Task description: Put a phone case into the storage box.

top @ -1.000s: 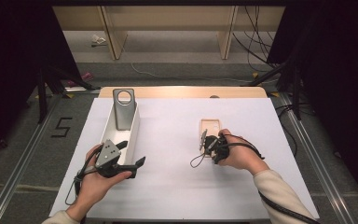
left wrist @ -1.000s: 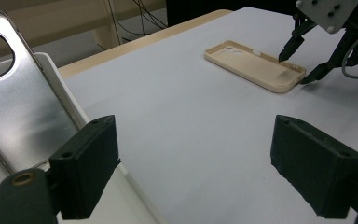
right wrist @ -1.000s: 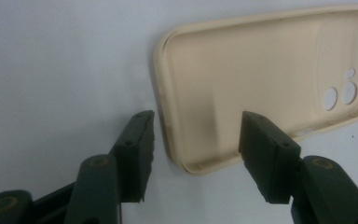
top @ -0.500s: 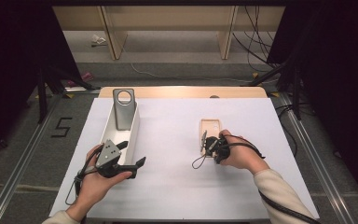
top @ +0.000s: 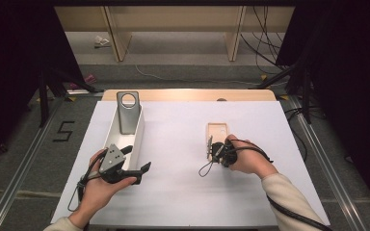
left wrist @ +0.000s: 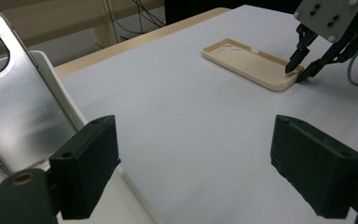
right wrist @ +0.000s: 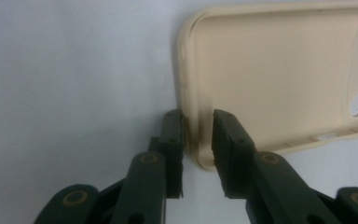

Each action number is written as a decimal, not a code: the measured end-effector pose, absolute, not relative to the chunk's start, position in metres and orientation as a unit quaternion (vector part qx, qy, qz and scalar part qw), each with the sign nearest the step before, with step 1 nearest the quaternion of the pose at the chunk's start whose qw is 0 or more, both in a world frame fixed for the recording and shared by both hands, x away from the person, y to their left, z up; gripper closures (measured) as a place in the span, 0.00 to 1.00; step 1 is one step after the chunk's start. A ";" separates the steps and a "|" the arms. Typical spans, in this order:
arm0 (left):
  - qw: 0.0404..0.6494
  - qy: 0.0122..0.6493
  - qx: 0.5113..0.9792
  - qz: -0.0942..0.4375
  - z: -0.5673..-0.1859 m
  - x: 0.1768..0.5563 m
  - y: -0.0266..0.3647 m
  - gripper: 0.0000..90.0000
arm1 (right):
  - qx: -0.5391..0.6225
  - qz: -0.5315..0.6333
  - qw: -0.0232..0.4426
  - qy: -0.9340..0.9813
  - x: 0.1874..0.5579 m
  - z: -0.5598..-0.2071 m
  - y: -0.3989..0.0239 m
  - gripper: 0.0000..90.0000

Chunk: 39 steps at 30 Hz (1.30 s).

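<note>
One beige phone case point(right wrist: 279, 79) — shallow, open side up — has its rim straddled by the closing right hand-held gripper point(right wrist: 198, 140).

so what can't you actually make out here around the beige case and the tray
- Right gripper view: its jaws, just closing, straddle the beige phone case wall; whether the pads already press is unclear, and the picture's edge cuts the case off.
- High view: the right hand covers the case's near end.
- Left gripper view: the white tray floor hides behind the silver phone back.
</note>
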State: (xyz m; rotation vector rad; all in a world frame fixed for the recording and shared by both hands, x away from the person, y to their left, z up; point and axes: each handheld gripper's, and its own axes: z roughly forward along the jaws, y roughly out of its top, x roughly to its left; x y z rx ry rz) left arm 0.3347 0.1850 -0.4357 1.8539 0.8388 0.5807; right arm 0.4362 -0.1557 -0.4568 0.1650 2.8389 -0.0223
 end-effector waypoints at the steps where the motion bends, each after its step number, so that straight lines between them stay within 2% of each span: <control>1: 0.490 0.345 0.764 0.239 -0.436 0.335 0.185 0.17 | 0.055 -0.009 0.146 0.988 0.436 -0.457 -0.156 0.84; 11: 0.490 0.344 0.764 0.239 -0.436 0.334 0.185 0.17 | 0.045 -0.016 0.139 0.989 0.434 -0.458 -0.154 0.93; 23: 0.491 0.343 0.764 0.239 -0.436 0.334 0.185 0.17 | 0.051 -0.020 0.139 0.989 0.433 -0.457 -0.153 0.94; 39: 0.492 0.345 0.762 0.240 -0.436 0.334 0.184 0.17 | 0.033 -0.008 0.163 0.986 0.424 -0.446 -0.155 0.97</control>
